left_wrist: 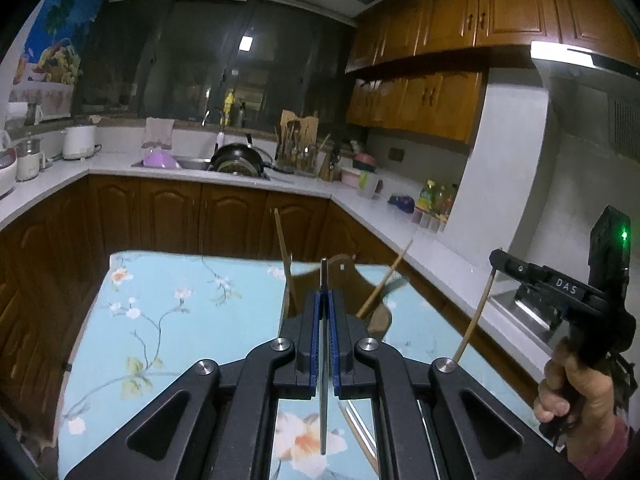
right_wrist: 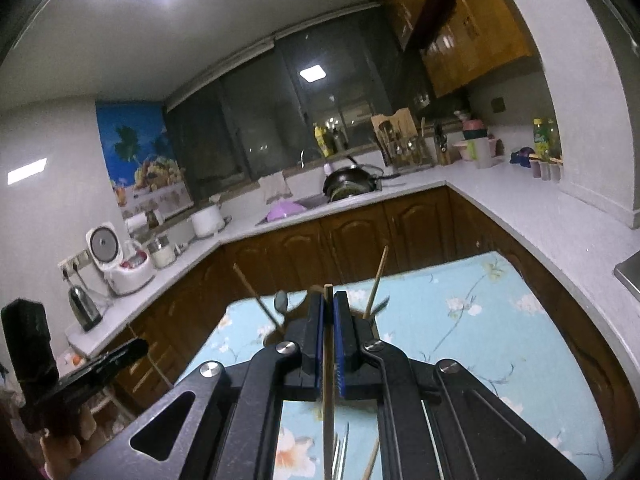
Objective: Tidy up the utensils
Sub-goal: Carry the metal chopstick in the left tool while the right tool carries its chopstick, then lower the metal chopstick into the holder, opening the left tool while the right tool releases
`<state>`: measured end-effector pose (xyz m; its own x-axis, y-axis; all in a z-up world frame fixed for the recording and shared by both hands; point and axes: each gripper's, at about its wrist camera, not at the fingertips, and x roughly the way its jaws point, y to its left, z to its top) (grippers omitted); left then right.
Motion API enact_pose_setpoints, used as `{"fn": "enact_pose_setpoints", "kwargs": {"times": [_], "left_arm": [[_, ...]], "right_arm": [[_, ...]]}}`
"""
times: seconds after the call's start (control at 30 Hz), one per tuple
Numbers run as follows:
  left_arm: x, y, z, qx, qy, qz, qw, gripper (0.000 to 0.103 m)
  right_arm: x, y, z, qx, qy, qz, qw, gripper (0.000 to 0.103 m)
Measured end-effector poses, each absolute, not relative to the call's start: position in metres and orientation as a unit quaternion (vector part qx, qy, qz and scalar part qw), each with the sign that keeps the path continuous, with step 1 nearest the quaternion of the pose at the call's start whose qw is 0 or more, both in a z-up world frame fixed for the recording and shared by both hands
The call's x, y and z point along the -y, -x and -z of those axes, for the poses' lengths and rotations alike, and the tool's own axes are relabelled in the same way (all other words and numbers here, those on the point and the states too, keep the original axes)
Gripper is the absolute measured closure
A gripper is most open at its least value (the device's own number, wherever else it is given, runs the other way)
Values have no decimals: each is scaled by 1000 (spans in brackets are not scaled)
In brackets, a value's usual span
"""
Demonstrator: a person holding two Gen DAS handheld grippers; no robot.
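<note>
Your left gripper (left_wrist: 325,300), low centre in its frame, is clamped on a thin metal utensil (left_wrist: 323,420) that runs straight between the pads and pokes out just past the tips; whether it is a knife or a handle, you cannot tell. Your right gripper (right_wrist: 329,304) is likewise pinched on a wooden chopstick (right_wrist: 329,400), held along the fingers' line. In the left view the same chopstick hangs down from that claw at the right edge, with your hand (left_wrist: 576,384) around the grip. Holding each piece lengthwise likely keeps it steady and lets you tip it end-first into a slot.

Just beyond both claws, mid-frame, sits the wooden holder (left_wrist: 352,288) on the floral table (left_wrist: 168,320). A chopstick (left_wrist: 386,280) and a flat wooden stick (left_wrist: 282,240) already lean out of it, so it looks like the target.

More utensils (right_wrist: 342,452) lie on the cloth at the bottom of the right view, under the claw, still to be sorted.
</note>
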<state>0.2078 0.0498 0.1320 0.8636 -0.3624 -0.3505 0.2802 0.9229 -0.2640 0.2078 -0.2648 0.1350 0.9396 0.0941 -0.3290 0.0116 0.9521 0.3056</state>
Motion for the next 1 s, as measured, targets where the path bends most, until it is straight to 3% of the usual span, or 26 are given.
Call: {"fn": "enact_pose_setpoints", "kwargs": {"times": [0.47,0.73,1.0], "left_arm": [[-47,-288,-155,-113,125,142,975,100],[-22,-331,-96,-109,131,107,980,100],[4,-355,-46,-129,151,91,976,100]], "right_arm": [[288,-266,-169,-82,-177,29,980,98],[282,-288,-154,-59,-156,50,985,98],[278,-303,-107,-85,-168,47,981,98]]}}
